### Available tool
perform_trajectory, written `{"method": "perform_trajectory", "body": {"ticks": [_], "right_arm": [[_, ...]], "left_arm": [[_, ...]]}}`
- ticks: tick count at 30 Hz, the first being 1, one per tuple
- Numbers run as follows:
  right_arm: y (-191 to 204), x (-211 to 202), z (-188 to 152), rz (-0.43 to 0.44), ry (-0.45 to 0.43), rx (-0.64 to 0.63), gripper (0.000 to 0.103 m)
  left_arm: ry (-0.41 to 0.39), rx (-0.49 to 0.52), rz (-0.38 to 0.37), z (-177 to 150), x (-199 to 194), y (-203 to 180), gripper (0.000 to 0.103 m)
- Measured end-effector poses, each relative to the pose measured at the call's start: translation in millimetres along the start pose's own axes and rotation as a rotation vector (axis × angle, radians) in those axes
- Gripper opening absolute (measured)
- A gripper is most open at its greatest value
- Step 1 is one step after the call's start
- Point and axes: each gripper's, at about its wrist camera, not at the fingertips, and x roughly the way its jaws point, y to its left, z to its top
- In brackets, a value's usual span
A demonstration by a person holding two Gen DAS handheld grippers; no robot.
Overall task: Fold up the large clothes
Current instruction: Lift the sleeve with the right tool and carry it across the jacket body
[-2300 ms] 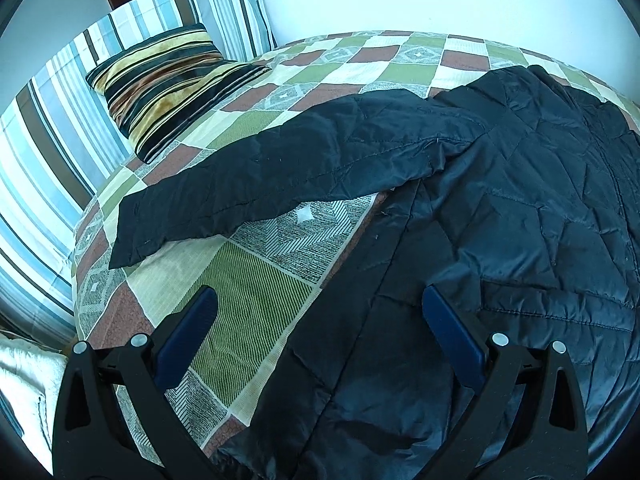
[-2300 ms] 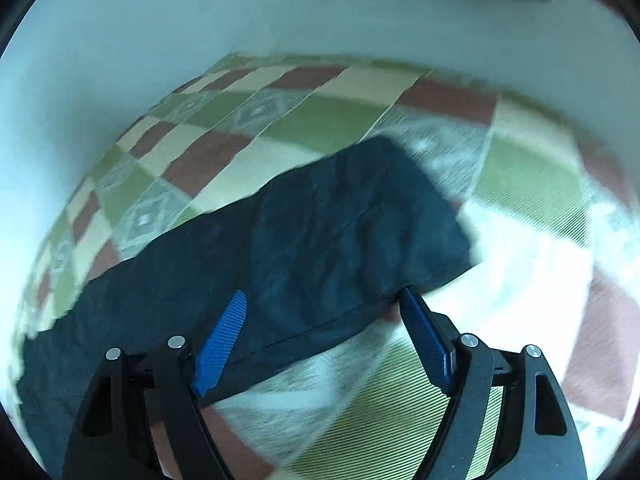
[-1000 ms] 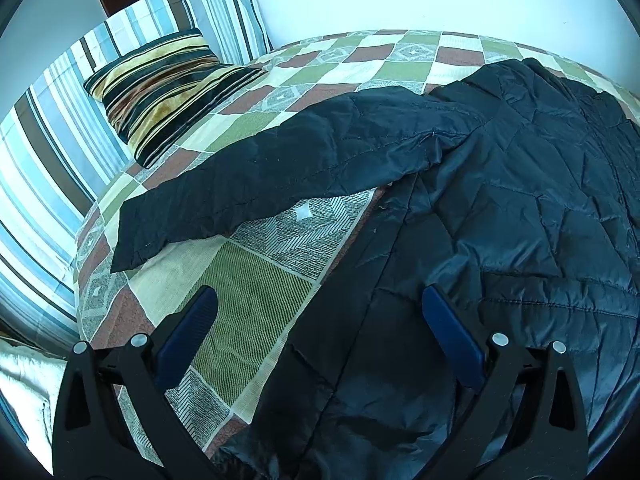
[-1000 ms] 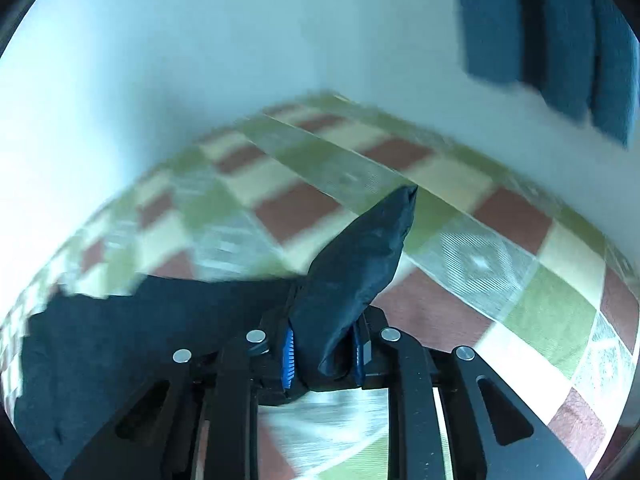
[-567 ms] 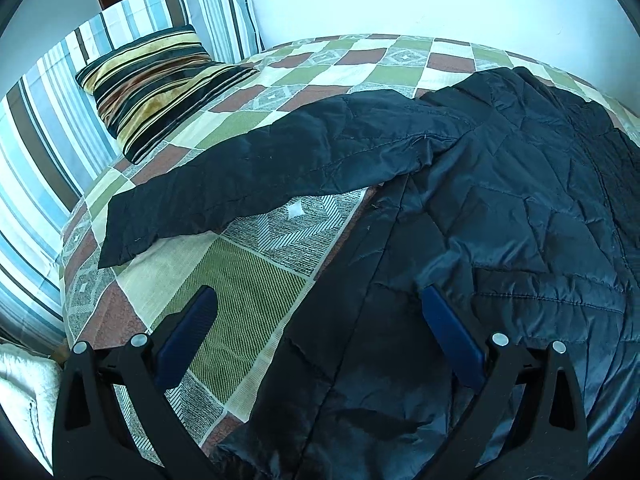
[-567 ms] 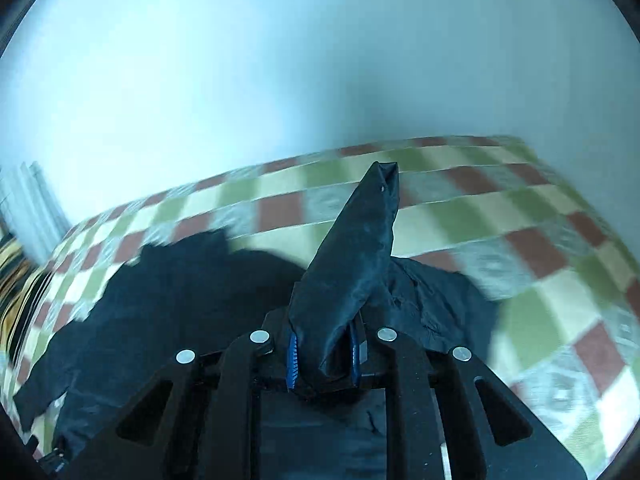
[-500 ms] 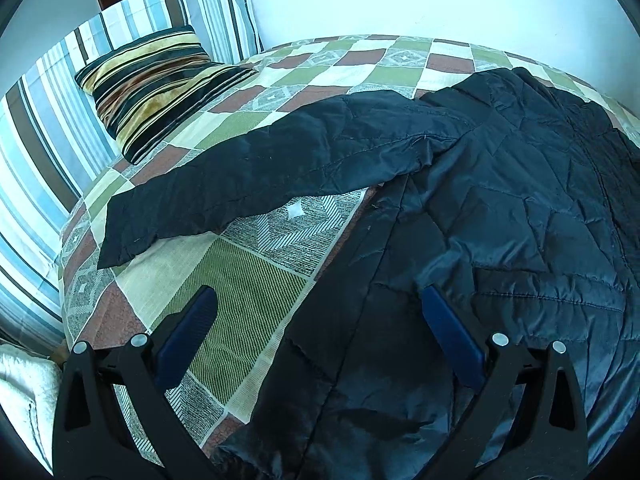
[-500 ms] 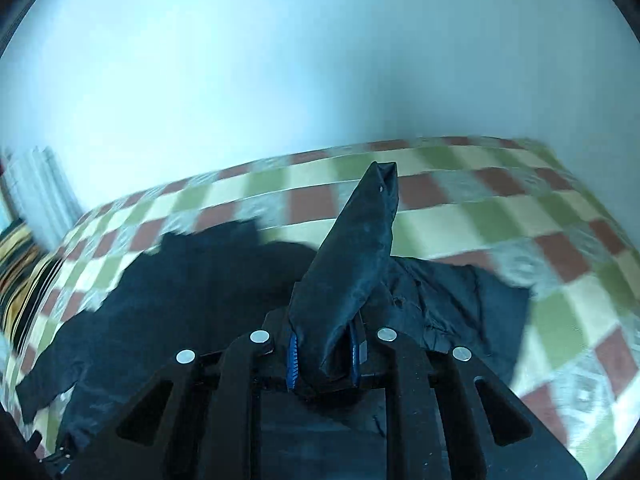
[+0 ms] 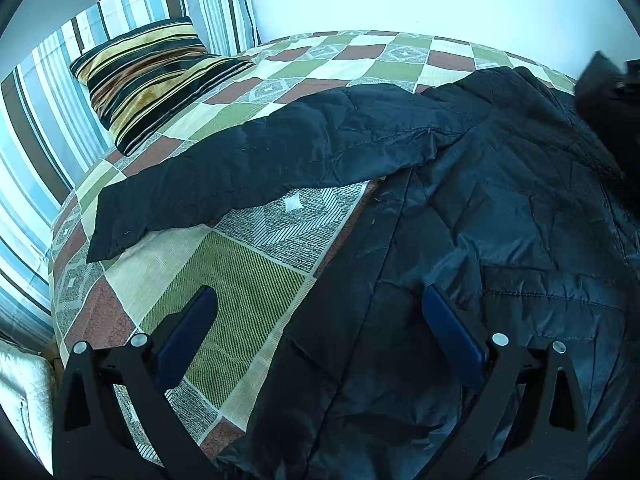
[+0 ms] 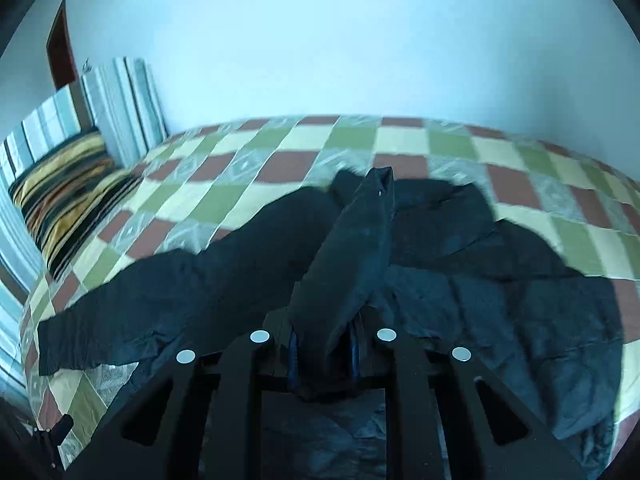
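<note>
R gripper (image 10: 322, 354): tilted down, jaws pinching sleeve (image 10: 348, 264) of jacket (image 9: 500, 248).
L gripper (image 9: 320, 320): tilted down, jaws spread, empty.
L view only: near bed (image 9: 240, 292) edge.

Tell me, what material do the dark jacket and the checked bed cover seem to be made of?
Dark jacket: probably thin padded nylon or polyester; slight sheen, stitched quilting lines, fine crinkles. Checked bed cover: looks like a matte woven fabric, perhaps cotton; fine line patterns fill its squares, no shine.

Jacket (image 9: 500, 208) body cut off at right edge, bedspread (image 10: 224, 196) blurred, pinched sleeve (image 10: 352, 264) hiding right jaws' pads
</note>
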Motion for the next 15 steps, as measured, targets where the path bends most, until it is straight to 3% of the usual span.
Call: {"method": "perform_trajectory", "body": {"ticks": [5, 15], "right_arm": [[19, 29, -3, 0.003, 0.054, -0.006, 0.018], [48, 71, -24, -0.071, 0.139, -0.091, 0.019]], "left_arm": [[0.007, -0.003, -0.007, -1, 3, 0, 0.101], [0.016, -0.012, -0.021, -2, 9, 0, 0.101]]}}
